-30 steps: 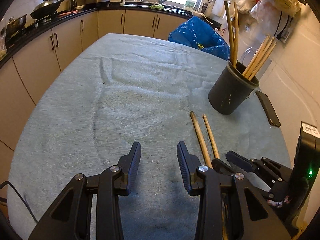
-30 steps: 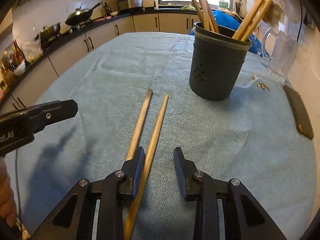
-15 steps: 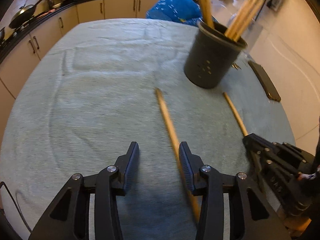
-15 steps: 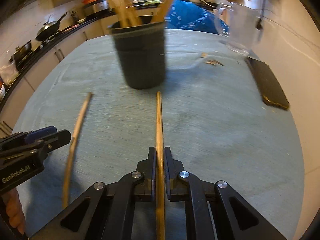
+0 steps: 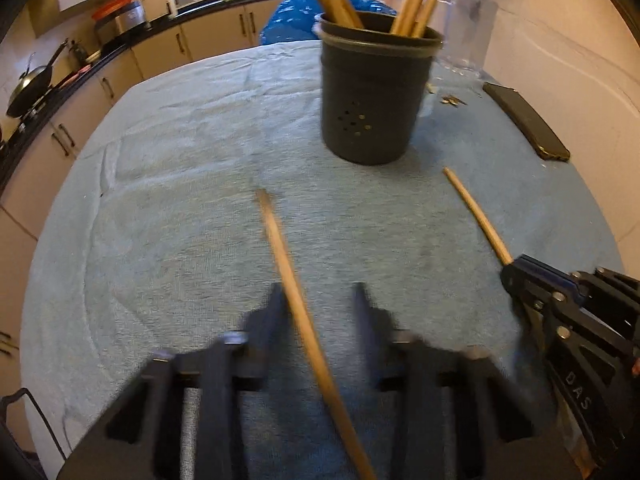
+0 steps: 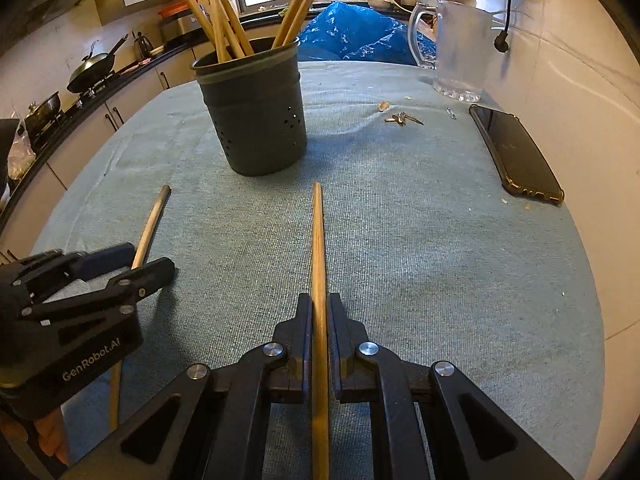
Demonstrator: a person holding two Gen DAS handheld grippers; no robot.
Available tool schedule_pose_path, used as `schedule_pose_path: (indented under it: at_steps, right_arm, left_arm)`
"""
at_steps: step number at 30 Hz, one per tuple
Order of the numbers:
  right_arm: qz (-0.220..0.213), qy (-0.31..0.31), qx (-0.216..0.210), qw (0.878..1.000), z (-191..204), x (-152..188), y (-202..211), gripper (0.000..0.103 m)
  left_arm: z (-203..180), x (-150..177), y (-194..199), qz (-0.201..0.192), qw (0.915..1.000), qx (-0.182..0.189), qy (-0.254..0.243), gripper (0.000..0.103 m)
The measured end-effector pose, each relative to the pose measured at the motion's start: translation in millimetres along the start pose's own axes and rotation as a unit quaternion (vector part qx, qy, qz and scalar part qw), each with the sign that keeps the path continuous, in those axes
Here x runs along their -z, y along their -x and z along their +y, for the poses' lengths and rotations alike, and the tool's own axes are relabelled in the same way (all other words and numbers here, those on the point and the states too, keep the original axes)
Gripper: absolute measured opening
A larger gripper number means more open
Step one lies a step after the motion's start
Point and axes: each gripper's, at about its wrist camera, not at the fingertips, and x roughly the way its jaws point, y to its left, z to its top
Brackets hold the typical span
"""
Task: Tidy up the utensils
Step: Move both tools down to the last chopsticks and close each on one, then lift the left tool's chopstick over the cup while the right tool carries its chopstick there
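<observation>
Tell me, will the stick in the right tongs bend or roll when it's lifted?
Probably stiff: the stick runs straight out of the shut right tongs without sagging. It looks round and smooth, so it might swivel in the pinch or roll if dropped, though the cloth should slow it. Thin wood, so likely light.

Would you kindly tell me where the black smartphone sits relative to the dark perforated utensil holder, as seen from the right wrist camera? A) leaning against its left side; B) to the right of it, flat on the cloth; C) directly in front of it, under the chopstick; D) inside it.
B: the black smartphone lies flat on the teal tablecloth, well to the right of the dark perforated utensil holder and apart from it.
</observation>
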Motion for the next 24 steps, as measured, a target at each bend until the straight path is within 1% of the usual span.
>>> schedule_pose_path:
  at_steps: [2, 4, 9, 12, 15, 19, 24]
  right_arm:
    - [0.0, -0.001, 0.0, 1.0, -0.4, -2.1, -2.2, 0.008]
    - [0.001, -0.003, 0.002, 1.0, 0.0, -2.0, -1.5, 0.008]
    - [0.006, -0.011, -0.004, 1.0, -3.8, -1.6, 0.3, 0.008]
    - [0.009, -0.015, -0.006, 1.0, -4.9, 2.0, 2.9, 0.008]
    - [0.012, -0.019, -0.009, 1.0, -6.8, 7.3, 6.3, 0.008]
    - [0.015, -0.02, -0.009, 1.0, -8.6, 18.6, 14.6, 0.008]
    - [0.017, -0.016, -0.006, 1.0, -10.9, 37.1, 27.7, 0.008]
  left_arm:
    - [-3.5, 1.1, 1.0, 0.001, 0.9999, -0.009, -0.008, 0.006]
    - [-4.6, 3.2, 1.8, 0.0, 0.9999, -0.009, -0.008, 0.006]
    - [3.0, 9.0, 5.7, 0.005, 0.9999, 0.009, 0.002, 0.006]
    - [8.1, 17.6, 12.1, 0.009, 0.9999, 0.013, 0.007, 0.006]
    - [10.4, 27.0, 18.2, 0.012, 0.9998, 0.012, 0.008, 0.006]
    - [13.4, 41.9, 26.3, 0.013, 0.9999, 0.003, 0.006, 0.006]
    - [21.5, 61.3, 37.8, 0.012, 0.9997, 0.013, 0.017, 0.006]
